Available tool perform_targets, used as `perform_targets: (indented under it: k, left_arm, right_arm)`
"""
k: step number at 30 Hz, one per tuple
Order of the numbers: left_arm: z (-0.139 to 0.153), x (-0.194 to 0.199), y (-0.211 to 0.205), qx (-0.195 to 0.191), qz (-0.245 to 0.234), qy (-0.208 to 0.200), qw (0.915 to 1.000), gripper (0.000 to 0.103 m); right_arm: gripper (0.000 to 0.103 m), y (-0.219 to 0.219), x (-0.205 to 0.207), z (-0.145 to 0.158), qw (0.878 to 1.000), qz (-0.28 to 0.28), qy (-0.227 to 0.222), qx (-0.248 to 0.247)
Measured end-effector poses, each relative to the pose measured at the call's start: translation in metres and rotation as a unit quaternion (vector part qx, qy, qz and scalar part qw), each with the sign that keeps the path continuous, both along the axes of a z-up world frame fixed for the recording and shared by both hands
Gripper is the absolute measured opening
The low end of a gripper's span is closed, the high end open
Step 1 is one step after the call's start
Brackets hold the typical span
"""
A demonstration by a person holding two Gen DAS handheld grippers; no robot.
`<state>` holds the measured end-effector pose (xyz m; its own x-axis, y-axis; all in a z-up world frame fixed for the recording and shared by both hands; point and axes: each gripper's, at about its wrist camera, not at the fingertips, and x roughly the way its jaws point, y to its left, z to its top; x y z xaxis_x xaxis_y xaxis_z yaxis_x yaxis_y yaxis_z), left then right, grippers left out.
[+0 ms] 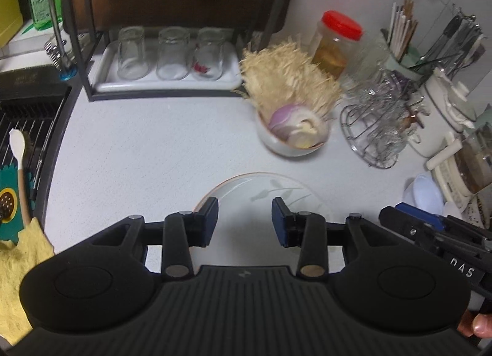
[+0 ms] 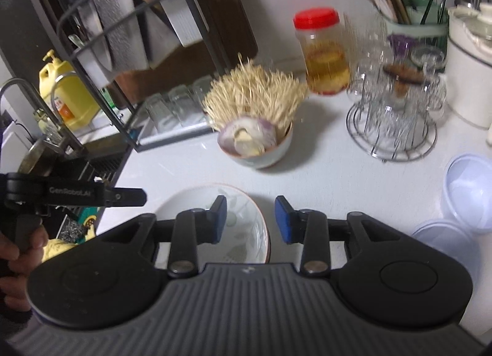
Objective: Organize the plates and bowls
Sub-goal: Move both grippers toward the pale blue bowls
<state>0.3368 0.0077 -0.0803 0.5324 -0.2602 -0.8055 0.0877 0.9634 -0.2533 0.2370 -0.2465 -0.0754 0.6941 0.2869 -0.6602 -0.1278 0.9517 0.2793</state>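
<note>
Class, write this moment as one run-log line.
left gripper: open, empty | right gripper: open, empty | leaf-pattern plate: on counter, ungripped | onion bowl: behind plate

Both tools look alike: matte black plastic, a ribbed grey-black plate between two round domed housings, brass-coloured pivot pins, and blue pads on the fingers. The left gripper and the right gripper each carry a small pale logo on the ribbing. White lettering reads "GenRobot.AI" along one handle. Bare fingers wrap the black grips.
</note>
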Motion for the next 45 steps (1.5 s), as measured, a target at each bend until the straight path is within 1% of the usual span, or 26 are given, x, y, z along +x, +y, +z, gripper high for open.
perform_targets:
  k: [5, 9, 13, 17, 20, 25, 29, 33, 34, 37, 39, 43, 45]
  left_arm:
    - [0.019, -0.010, -0.021, -0.012, -0.013, -0.021, 0.9996, 0.044]
    - [0.024, -0.016, -0.041, -0.018, -0.039, -0.029, 0.9987, 0.044]
    - [0.021, -0.017, -0.067, -0.022, -0.066, -0.025, 0.9973, 0.044]
    - [0.016, -0.011, -0.098, -0.028, -0.097, -0.025, 0.9946, 0.044]
    - [0.009, -0.007, -0.125, -0.043, -0.116, -0.018, 0.9921, 0.044]
    - [-0.013, -0.006, -0.172, -0.048, -0.151, 0.009, 0.9873, 0.044]
    - [-0.030, -0.005, -0.200, -0.038, -0.169, 0.029, 0.9845, 0.043]
    - [-0.043, -0.003, -0.221, -0.021, -0.178, 0.036, 0.9831, 0.043]
    - [-0.045, -0.002, -0.224, -0.019, -0.180, 0.039, 0.9827, 0.043]
    - [-0.053, 0.002, -0.235, -0.019, -0.186, 0.048, 0.9811, 0.043]
    - [-0.058, 0.002, -0.241, -0.025, -0.198, 0.053, 0.9785, 0.042]
    - [-0.065, 0.001, -0.251, -0.020, -0.202, 0.060, 0.9773, 0.042]
    - [-0.070, 0.002, -0.254, -0.019, -0.198, 0.068, 0.9776, 0.038]
  right_arm:
    - [0.038, -0.007, -0.015, 0.020, 1.000, -0.006, -0.030, -0.002]
    - [0.038, -0.020, -0.028, 0.025, 0.999, -0.031, -0.042, -0.011]
    - [0.038, -0.045, -0.040, 0.018, 0.997, -0.068, -0.037, -0.011]
    - [0.037, -0.076, -0.053, 0.002, 0.994, -0.109, -0.021, -0.013]
    - [0.037, -0.100, -0.065, -0.009, 0.990, -0.139, -0.006, -0.003]
    - [0.037, -0.134, -0.083, -0.019, 0.984, -0.179, 0.003, -0.008]
    - [0.037, -0.157, -0.096, -0.029, 0.978, -0.207, 0.013, -0.006]
    - [0.038, -0.172, -0.106, -0.040, 0.970, -0.242, 0.018, -0.021]
    - [0.038, -0.175, -0.108, -0.043, 0.969, -0.247, 0.020, -0.018]
    - [0.038, -0.184, -0.112, -0.052, 0.966, -0.256, 0.025, 0.003]
    - [0.038, -0.186, -0.111, -0.058, 0.967, -0.253, 0.031, 0.011]
    - [0.038, -0.189, -0.105, -0.068, 0.968, -0.246, 0.042, 0.031]
    - [0.037, -0.189, -0.101, -0.073, 0.968, -0.245, 0.048, 0.036]
